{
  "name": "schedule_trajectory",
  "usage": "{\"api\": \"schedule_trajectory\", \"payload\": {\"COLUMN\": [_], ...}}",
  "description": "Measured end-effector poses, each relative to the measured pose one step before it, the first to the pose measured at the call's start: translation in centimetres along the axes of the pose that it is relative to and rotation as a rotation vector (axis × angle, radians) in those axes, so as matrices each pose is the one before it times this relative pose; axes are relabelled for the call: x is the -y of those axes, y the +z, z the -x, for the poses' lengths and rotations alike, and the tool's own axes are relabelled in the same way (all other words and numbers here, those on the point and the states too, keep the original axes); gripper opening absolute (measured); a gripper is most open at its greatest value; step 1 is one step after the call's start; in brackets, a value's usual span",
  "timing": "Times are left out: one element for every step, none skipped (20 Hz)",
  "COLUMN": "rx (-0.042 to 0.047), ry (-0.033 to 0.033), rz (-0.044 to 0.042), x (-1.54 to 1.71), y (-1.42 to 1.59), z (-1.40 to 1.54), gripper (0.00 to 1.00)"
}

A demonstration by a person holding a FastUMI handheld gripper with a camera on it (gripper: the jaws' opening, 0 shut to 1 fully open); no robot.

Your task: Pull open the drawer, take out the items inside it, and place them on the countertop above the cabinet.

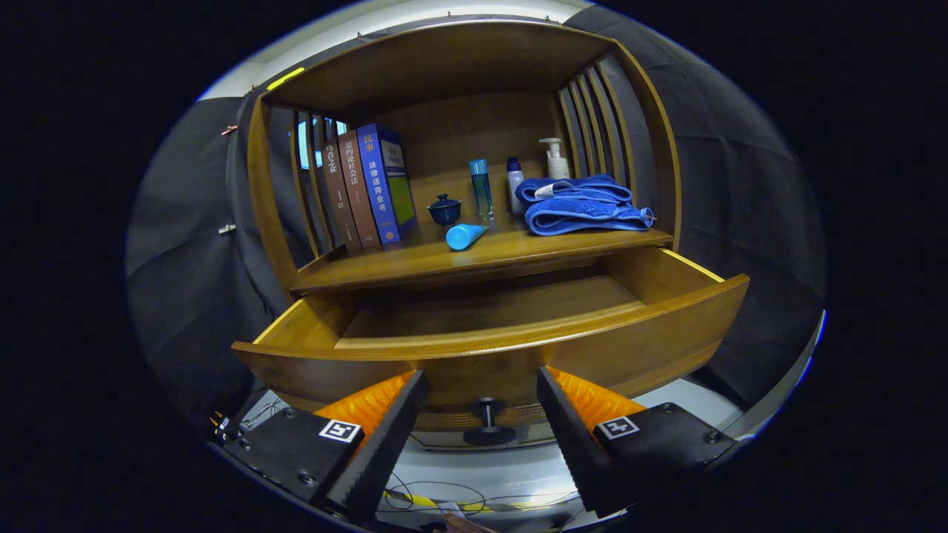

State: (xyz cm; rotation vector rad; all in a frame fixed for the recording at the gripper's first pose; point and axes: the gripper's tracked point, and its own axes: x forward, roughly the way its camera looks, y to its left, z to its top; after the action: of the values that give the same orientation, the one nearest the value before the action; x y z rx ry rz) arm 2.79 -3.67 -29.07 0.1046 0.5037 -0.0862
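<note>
I have the drawer [489, 326] pulled open; my gripper [481, 426] hangs fingers spread around its knob [489, 422], touching nothing. Next, reach inside the drawer.

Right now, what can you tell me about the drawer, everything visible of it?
The drawer is pulled well out of the wooden cabinet, below the shelf that carries books, bottles and folded blue towels. It looks like glossy brown wood, with a curved front panel, lighter top edges and plain side walls. A dark round knob sticks out from the middle of its front. The part of its floor in view is bare. The claw is open, its fingers either side of the knob, not pressing on it.
</note>
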Motion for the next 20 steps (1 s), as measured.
{"api": "schedule_trajectory", "payload": {"rx": [0.00571, -0.00043, 0.0035, -0.00097, 0.00162, 0.00041, 0.00082, 0.00128, 0.00229, 0.004, 0.00137, 0.00136, -0.00017, -0.00052, -0.00022, -0.00222, 0.00024, -0.0007, 0.00178, 0.00255], "ry": [-0.00095, -0.00001, 0.00049, 0.00019, -0.00009, -0.00029, -0.00045, -0.00051, -0.00036, -0.00033, -0.00012, 0.00023, 0.00021, -0.00023, -0.00048, -0.0004, -0.00014, -0.00019, -0.00065, -0.00054], "rz": [0.00368, 0.00106, -0.00086, 0.00094, 0.00214, 0.00052, -0.00091, -0.00111, -0.00227, -0.00347, -0.00247, -0.00132, 0.00129, 0.0022, 0.00166, -0.00008, -0.00092, -0.00148, -0.00038, 0.00152], "x": [-0.052, -0.004, -0.13, 0.081, 0.008, 0.042, -0.014, -0.051, -0.029, 0.013, -0.032, -0.052, 0.004, 0.018, -0.029, 0.045, -0.009, -0.068, 0.0, 0.001], "y": [0.169, 0.174, 0.311, 0.226, 0.282, 0.239, 0.292, 0.168, 0.199, 0.238, 0.187, 0.159, 0.175, 0.168, 0.094, 0.109, 0.132, 0.096, 0.042, 0.102], "z": [-0.285, -0.691, -0.78, -0.768, -0.685, -0.652, -0.661, -0.647, -0.537, -0.615, -0.547, -0.497, -0.539, -0.388, -0.454, -0.336, -0.293, -0.331, -0.214, -0.243], "gripper": [1.0, 1.0, 1.0, 1.0, 1.0, 1.0, 1.0, 1.0, 1.0, 1.0, 1.0, 1.0, 1.0, 1.0, 1.0, 1.0, 1.0, 1.0, 1.0, 1.0]}}
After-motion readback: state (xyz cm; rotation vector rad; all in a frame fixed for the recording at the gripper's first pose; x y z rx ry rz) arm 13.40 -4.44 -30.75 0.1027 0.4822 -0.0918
